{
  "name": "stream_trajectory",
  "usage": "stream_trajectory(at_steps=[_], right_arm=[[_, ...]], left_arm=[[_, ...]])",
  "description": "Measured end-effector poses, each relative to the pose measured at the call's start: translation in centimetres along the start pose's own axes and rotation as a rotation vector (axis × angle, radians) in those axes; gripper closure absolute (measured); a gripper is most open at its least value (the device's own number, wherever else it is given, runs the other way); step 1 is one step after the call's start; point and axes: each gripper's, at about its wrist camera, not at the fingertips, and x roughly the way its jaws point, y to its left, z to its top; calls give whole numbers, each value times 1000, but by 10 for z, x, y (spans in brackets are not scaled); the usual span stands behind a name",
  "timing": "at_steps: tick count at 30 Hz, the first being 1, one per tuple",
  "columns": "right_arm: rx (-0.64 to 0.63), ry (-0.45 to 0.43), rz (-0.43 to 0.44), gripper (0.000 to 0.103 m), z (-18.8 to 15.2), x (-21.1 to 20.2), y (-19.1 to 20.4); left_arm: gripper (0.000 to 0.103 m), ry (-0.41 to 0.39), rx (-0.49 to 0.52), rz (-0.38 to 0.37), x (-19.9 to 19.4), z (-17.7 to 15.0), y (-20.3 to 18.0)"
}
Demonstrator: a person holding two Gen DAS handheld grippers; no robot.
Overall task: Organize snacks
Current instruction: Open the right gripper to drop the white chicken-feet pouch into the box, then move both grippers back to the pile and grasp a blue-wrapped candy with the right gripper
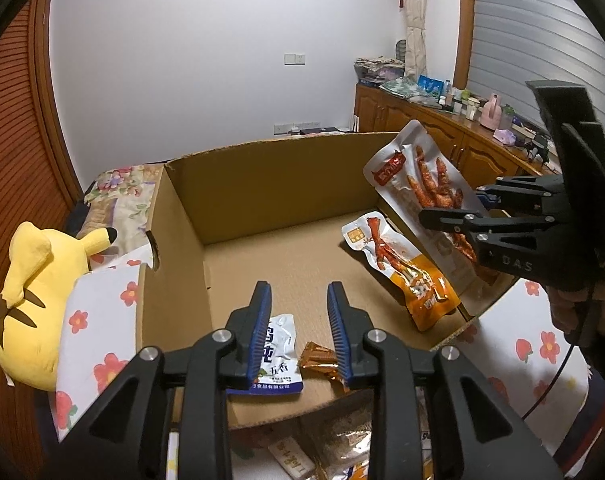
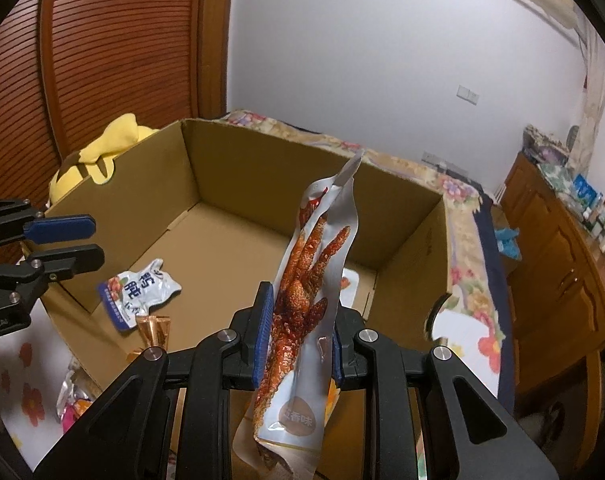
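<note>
The right tongs point(image 2: 298, 336) clench a silver chicken-feet snack pouch point(image 2: 302, 308) over the brown cardboard box point(image 1: 262, 184), while the left tongs point(image 1: 298, 332), at its 6 o'clock edge, stand released.

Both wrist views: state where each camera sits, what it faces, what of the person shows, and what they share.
Left wrist: on the left gripper, angled down into the cardboard box; jaws open, empty; a hand shows behind the right gripper.
Right wrist: on the right gripper, clamping the silver chicken-feet pack over the box.
Shared: box, blue-white packet, yellow plush.
</note>
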Motion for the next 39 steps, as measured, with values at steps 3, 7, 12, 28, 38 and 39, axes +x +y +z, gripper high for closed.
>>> stream_trajectory(at_steps=[3, 7, 12, 28, 38, 39], right_arm=[[21, 10, 11, 81, -1, 3, -2], [28, 17, 19, 82, -1, 3, -3], [30, 11, 26, 83, -2, -1, -1], [76, -107, 78, 76, -39, -103, 19], [132, -54, 115, 66, -108, -108, 42], [139, -40, 125, 66, -117, -103, 46]], left_arm=[[74, -2, 2, -3, -3, -1, -2], [73, -4, 11, -5, -6, -3, -5], [73, -3, 15, -8, -9, -5, -9], [62, -41, 28, -41, -69, -45, -38], [54, -19, 49, -63, -83, -92, -58], [54, -15, 40, -63, -82, -97, -59]])
